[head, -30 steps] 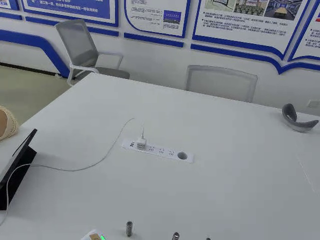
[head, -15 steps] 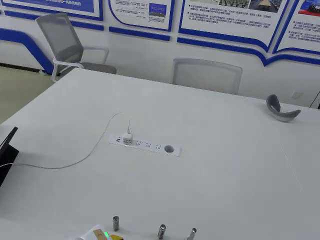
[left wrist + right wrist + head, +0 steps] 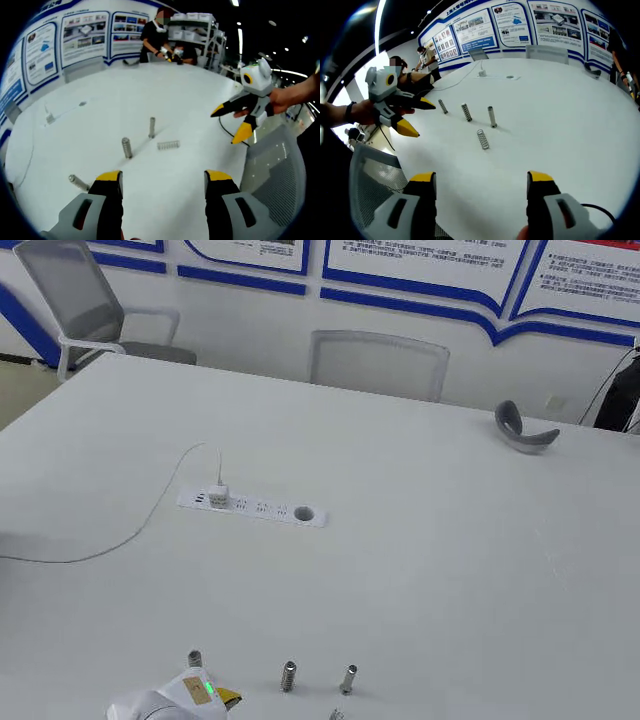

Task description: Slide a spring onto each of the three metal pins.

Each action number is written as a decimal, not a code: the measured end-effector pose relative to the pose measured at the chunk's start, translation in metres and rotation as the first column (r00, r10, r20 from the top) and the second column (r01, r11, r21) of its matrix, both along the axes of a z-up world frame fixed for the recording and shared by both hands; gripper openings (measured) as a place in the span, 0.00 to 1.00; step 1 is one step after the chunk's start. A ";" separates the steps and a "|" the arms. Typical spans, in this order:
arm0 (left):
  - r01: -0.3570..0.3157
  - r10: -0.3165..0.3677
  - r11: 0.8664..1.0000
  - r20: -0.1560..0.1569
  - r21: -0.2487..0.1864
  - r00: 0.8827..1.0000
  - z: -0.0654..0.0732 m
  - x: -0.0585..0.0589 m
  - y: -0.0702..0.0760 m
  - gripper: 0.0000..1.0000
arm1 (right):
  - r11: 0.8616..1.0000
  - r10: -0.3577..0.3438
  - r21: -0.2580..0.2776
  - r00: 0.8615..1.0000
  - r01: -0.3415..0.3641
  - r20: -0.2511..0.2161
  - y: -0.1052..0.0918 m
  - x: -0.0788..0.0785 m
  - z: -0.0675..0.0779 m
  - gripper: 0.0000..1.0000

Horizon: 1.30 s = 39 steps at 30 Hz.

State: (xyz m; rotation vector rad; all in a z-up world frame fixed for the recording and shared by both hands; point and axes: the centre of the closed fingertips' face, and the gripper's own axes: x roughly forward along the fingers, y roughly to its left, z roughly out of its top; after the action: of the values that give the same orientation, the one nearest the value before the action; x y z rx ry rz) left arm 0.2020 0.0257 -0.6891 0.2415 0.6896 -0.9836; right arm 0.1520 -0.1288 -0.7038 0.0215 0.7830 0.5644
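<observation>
Left gripper [image 3: 163,179]: jaws spread wide, nothing btw them, over the white bench [image 3: 100,100] at one end of the pin row. Right gripper [image 3: 481,179]: jaws likewise spread, empty, facing the row from the opposite side. Each also shows in the other's gripper view, held up by a hand [image 3: 286,97] w/ jaws apart.

3 pins stand upright in a row near the bench's front edge. Two already carry springs: the end pin [image 3: 442,106], nearest the left gripper, & the middle pin [image 3: 466,112]. The third, the bare pin [image 3: 491,116], is at the far end of the row from the left gripper; smooth metal, no coil on it. The loose spring [image 3: 482,139] lies flat on the bench near the bare pin, on the person's side of the row, touching no pin & neither gripper.

Head view: the row sits at the bottom edge. The left gripper's body w/ a green light is in the bottom-left corner, just beside the end pin. Mid-bench, well apart from the pins, is a power strip [image 3: 252,507] w/ a white charger [image 3: 218,498] plugged in. A grey curved band [image 3: 525,430] lies near the far right side. Two chairs [image 3: 378,362] stand behind the bench.
</observation>
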 end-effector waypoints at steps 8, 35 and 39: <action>0.105 -0.105 0.994 0.005 0.026 0.994 -0.010 -0.001 -0.029 0.67 | 1.000 -0.007 0.001 1.000 0.007 0.010 -0.004 0.003 0.004 0.75; 0.386 -0.386 0.916 -0.024 0.111 0.922 -0.048 0.005 -0.099 0.65 | 1.000 0.013 0.012 0.999 -0.012 -0.040 -0.008 -0.017 -0.006 0.77; 0.394 -0.393 0.913 -0.033 0.106 0.919 -0.053 0.008 -0.104 0.63 | 1.000 0.013 0.015 0.999 -0.012 -0.046 -0.006 -0.018 -0.007 0.77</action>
State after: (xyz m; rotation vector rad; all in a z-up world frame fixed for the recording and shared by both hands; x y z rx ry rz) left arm 0.2105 -0.0781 -0.7424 0.4875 0.7214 -1.3338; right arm 0.1340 -0.1351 -0.7110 0.0430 0.8244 0.5832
